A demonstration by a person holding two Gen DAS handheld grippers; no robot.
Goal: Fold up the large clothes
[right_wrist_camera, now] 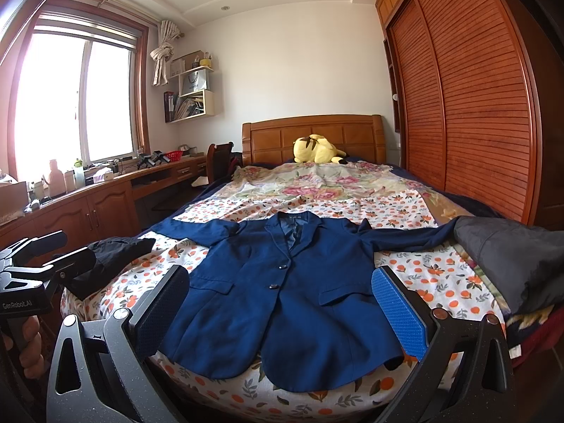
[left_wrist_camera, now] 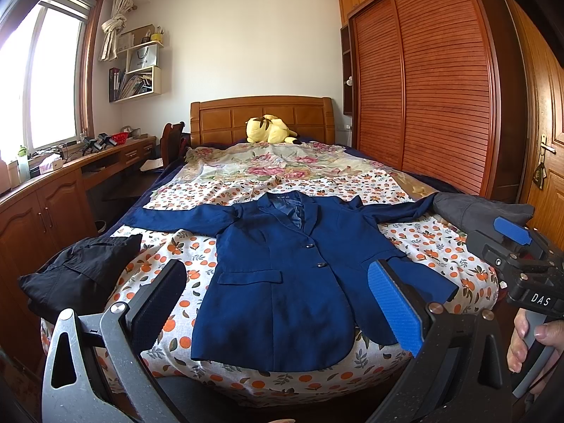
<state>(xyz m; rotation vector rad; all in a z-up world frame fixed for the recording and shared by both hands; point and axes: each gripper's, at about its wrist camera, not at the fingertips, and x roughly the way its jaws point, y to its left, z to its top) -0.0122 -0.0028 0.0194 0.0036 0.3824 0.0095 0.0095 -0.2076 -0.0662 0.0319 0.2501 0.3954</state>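
A navy blazer (left_wrist_camera: 282,282) lies face up on the bed (left_wrist_camera: 440,243), spread flat over an orange-print sheet, collar toward the headboard and both sleeves stretched out sideways. Its two front buttons are fastened. The left gripper (left_wrist_camera: 278,312) hovers above the foot of the bed with its jaws wide apart and nothing between them. The right gripper (right_wrist_camera: 282,312) hangs beside it, jaws likewise spread and empty, a hand (left_wrist_camera: 528,338) on its handle. A black garment (left_wrist_camera: 81,275) sits at the bed's left edge, and a dark grey garment (right_wrist_camera: 514,261) covers the end of the blazer's sleeve on the right. A yellow plush toy (left_wrist_camera: 268,129) rests by the headboard.
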